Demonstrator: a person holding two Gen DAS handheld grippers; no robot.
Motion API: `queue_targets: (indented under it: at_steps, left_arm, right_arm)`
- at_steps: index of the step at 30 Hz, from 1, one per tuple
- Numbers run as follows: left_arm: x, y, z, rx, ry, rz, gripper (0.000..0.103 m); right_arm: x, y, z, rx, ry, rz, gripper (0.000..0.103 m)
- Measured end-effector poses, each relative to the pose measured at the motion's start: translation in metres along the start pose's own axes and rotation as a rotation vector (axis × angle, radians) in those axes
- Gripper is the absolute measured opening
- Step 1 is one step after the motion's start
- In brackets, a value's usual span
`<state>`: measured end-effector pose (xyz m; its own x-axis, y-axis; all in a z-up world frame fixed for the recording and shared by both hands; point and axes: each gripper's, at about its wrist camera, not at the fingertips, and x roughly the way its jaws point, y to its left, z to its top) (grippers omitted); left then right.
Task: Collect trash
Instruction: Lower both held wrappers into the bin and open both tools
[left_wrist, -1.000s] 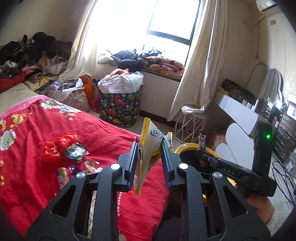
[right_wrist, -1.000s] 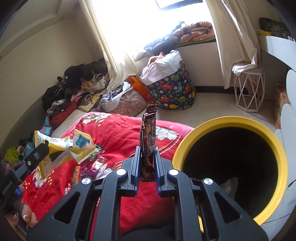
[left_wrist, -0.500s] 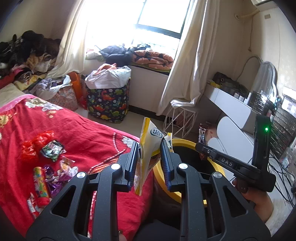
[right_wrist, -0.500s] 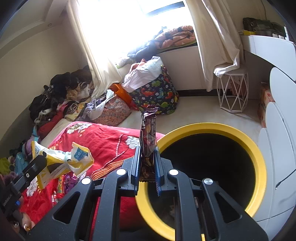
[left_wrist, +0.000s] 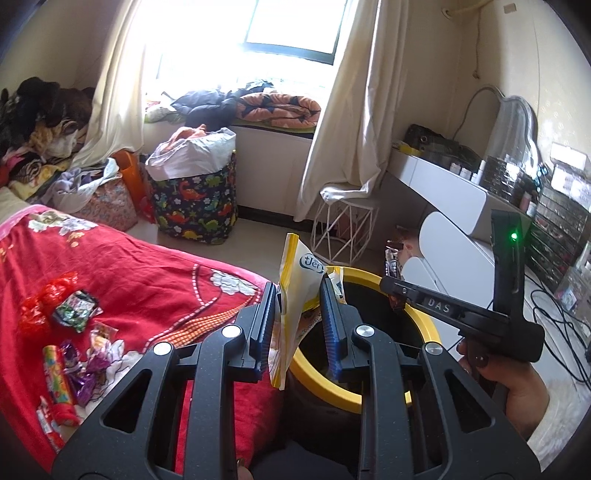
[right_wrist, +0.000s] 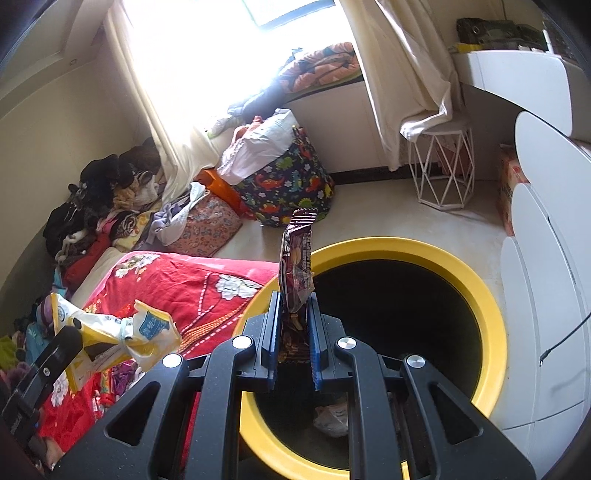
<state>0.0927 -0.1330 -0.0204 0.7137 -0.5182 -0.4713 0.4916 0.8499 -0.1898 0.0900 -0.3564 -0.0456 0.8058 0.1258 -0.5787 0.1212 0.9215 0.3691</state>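
Beside the bin (right_wrist: 480, 295): red bedspread (left_wrist: 155, 280) strewn with loose wrappers (left_wrist: 74, 347). Farther off: wire stool (right_wrist: 441, 166), dinosaur-print hamper (left_wrist: 195, 206) stuffed with clothes, white dresser (left_wrist: 454, 199). Nothing between either claw and the bin's mouth.

Bin: black inside, yellow rim, one crumpled white scrap (right_wrist: 330, 419) on the bottom.

Left gripper (left_wrist: 301, 328): clamped on a yellow-and-white snack bag (left_wrist: 297, 291), at the bin's near rim.

Right gripper (right_wrist: 293, 334): clamped on a dark brown wrapper (right_wrist: 295, 266), upright, over the bin's rim.
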Motion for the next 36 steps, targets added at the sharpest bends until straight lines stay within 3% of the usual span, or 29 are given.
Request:
queue_targets:
  at_steps: [36]
  left_arm:
    - [0.073, -0.045, -0.021, 0.086, 0.137, -0.069, 0.018]
  right_arm:
    - [0.021, -0.059, -0.009, 0.143, 0.066, -0.095, 0.013]
